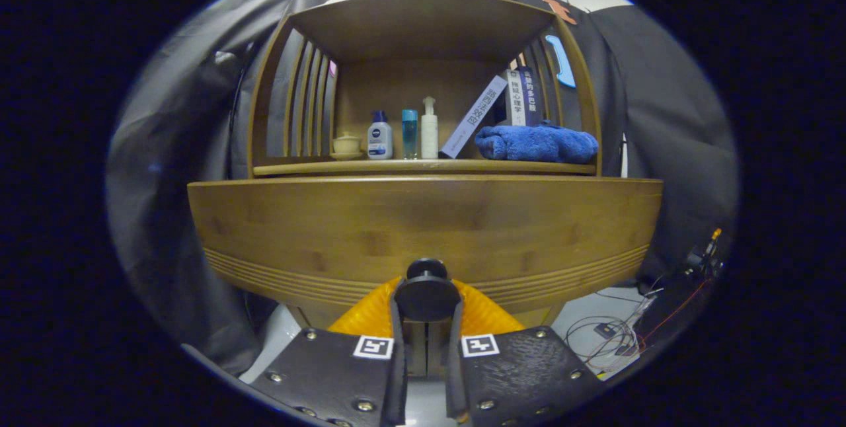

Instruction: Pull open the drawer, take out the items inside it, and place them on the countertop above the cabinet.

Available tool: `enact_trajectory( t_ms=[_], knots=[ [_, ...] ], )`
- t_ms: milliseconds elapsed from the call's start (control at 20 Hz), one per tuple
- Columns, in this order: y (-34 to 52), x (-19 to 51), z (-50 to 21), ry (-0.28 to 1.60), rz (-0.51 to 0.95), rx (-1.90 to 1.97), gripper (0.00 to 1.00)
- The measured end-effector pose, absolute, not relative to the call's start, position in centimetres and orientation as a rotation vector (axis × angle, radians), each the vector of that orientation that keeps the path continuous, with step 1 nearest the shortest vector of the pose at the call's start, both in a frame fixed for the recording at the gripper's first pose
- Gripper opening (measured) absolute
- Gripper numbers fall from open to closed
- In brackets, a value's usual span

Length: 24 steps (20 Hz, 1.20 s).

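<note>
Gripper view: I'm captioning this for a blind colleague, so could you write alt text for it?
The gripper has its jaws closed on the round dark knob of a wooden drawer front. Above it, a shelf holds a small cup, three bottles, leaning books and a folded blue towel.

drawer front (423, 229): brown wood, grain, grooved stripes along lower edge | knob (427, 295): black | shelf unit (423, 30): same brown wood | towel (537, 143): deep blue | cup (346, 145): cream | bottles (410, 134): white with blue cap, teal, white | books (519, 98): white and dark blue, possibly lavender | gripper (427, 348): square black-and-white markers
</note>
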<state>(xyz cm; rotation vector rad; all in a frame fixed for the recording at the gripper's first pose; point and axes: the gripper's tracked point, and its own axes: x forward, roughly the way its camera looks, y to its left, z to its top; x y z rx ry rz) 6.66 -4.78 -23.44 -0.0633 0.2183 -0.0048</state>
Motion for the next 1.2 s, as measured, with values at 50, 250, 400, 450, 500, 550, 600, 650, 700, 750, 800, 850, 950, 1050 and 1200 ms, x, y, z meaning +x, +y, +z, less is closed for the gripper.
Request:
enact_trajectory(
  t_ms=[50,250,400,450,500,550,600,650,700,750,800,850,950,1050,1200],
  knots=[
    [-4.9,5.9,-23.3,0.213,-0.009,-0.069,0.23],
    [-5.0,2.6,-23.0,0.208,-0.026,-0.050,0.23],
    [-4.9,0.6,-22.8,0.204,-0.028,-0.035,0.23],
    [-4.9,-0.1,-23.1,0.216,-0.026,-0.045,0.23],
    [-4.9,-0.7,-22.8,0.206,-0.019,-0.057,0.23],
    [-4.9,-1.3,-22.9,0.215,-0.012,-0.074,0.23],
    [-4.9,-1.7,-23.0,0.218,-0.011,-0.068,0.23],
    [-5.0,-2.4,-23.3,0.230,-0.011,-0.063,0.23],
    [-5.1,-3.1,-23.4,0.233,-0.009,-0.064,0.23],
    [-5.5,-3.9,-23.6,0.236,-0.008,-0.073,0.23],
    [-5.9,-4.6,-24.0,0.252,-0.007,-0.079,0.23],
    [-6.1,-4.9,-24.6,0.259,-0.003,-0.078,0.23],
    [-6.4,-5.6,-26.4,0.308,0.012,-0.110,0.23],
    [-6.3,-5.4,-24.1,0.210,0.020,-0.143,0.23],
    [-5.8,-3.1,-21.0,0.162,-0.002,-0.044,0.23]
  ],
)
